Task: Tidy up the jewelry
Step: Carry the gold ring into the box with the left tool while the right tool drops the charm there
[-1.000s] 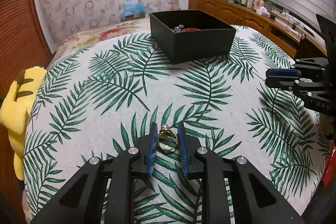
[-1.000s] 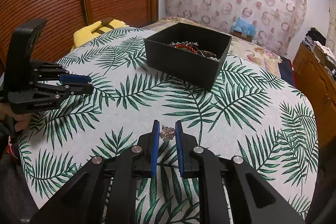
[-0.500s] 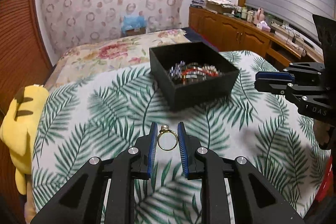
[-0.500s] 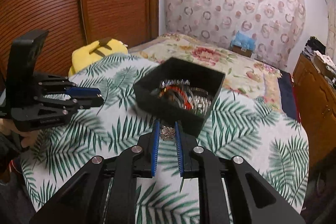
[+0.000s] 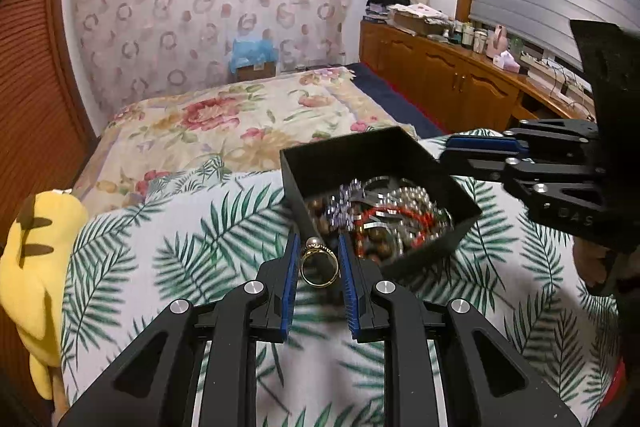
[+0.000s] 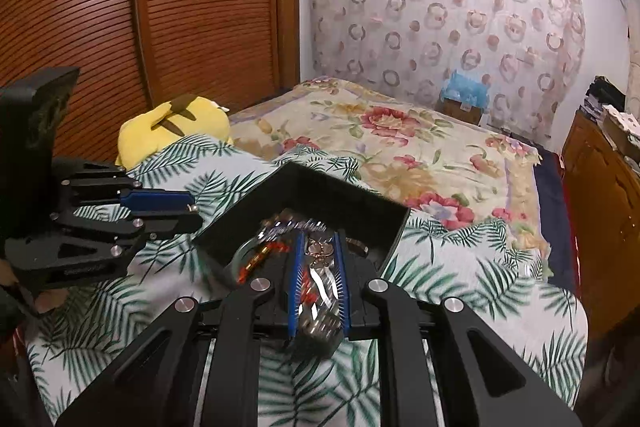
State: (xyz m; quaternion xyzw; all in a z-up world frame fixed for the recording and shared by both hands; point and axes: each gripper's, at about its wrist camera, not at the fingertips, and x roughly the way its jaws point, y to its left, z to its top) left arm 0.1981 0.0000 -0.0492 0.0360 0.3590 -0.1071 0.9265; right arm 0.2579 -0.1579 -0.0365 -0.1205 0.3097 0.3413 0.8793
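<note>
Between our jaws: two small pieces, one per tool.
Left gripper (image 5: 319, 259): clamped on the gold ring (image 5: 318, 264); pearl toward the far side, hoop facing us, band edges against the pads.
Right gripper (image 6: 318, 255): pinched on a small flower-shaped ornament (image 6: 319, 251), too blurred to give its axis.
Black box (image 5: 460, 195): just beyond both tips, on the palm-leaf cloth (image 5: 180, 247), already heaped with beads and chains.
Ring position: over the box's near-left wall, not yet over the heap, we judge.
Ornament position: over the box interior.
Step in hand: carry each piece past the rim, lower close above the heap, then spread the jaws.
Caution: ring may roll; release low.
Left margin: yellow plush toy (image 5: 36, 259).
</note>
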